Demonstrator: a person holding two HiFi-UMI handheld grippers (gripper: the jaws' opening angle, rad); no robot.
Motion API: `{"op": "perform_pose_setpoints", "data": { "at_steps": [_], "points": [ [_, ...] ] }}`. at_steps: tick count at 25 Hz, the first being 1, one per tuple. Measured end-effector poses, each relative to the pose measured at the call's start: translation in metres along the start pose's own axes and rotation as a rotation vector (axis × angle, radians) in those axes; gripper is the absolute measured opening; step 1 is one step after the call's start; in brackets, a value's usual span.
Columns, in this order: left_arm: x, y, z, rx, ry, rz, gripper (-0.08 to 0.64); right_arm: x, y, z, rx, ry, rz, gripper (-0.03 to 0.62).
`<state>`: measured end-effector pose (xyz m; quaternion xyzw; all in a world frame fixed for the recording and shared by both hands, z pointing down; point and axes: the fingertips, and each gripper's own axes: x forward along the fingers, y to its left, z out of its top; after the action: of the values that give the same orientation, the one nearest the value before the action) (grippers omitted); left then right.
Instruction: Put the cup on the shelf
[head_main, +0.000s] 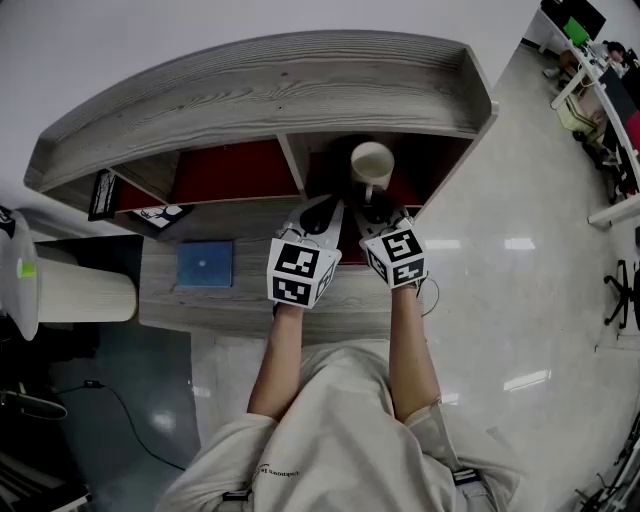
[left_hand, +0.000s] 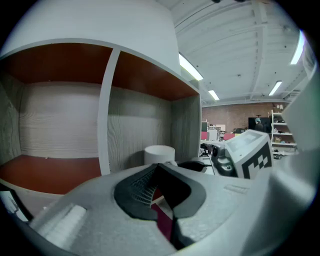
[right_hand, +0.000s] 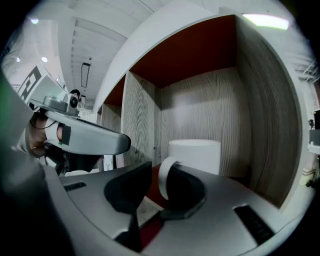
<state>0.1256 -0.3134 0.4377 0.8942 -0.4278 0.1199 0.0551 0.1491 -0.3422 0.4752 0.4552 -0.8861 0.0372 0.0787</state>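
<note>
- Though already standing upright in the right-hand box of the shelf (head_main: 250, 85), on its red floor, not quite done with yet: the white cup (head_main: 371, 163), with its handle (right_hand: 164, 182) poking out to the front.
- Reaching into that box: the right gripper (head_main: 382, 212), jaws a little apart, with the handle in between them.
- Looks close to one jaw, maybe touching it, with a gap showing next to the other jaw. No real squeeze, as far as can be seen.
- Just beside it, at the front of the shelf: the left gripper (head_main: 318, 215), jaws pressed together at the tips and holding nothing at all.
- Done, most likely: bringing the cup over and setting it down inside the shelf.
- Left to do, most likely: pulling the right gripper straight back to free the handle, slowly, without dragging or tipping the cup.
- Hard to tell whether flat on its bottom or not, with the very bottom of the cup hidden behind the jaws.
- No job left for the left gripper, by the look of it, other than keeping out of the way.
</note>
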Motion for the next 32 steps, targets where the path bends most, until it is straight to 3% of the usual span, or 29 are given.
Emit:
{"op": "perform_pose_setpoints", "data": {
  "at_steps": [10, 17, 32],
  "points": [
    [0.004, -0.003, 0.001, -0.001, -0.006, -0.017, 0.009, -0.006, -0.002, 0.0, 0.0, -0.008, -0.022, 0.08],
    [-0.003, 0.002, -0.001, -0.013, 0.008, 0.002, 0.009, 0.019, 0.012, 0.006, 0.025, 0.0, 0.017, 0.091],
    [0.011, -0.012, -0.003, -0.005, 0.01, -0.036, 0.009, -0.004, -0.005, -0.004, 0.048, -0.003, -0.046, 0.101]
  ]
}}
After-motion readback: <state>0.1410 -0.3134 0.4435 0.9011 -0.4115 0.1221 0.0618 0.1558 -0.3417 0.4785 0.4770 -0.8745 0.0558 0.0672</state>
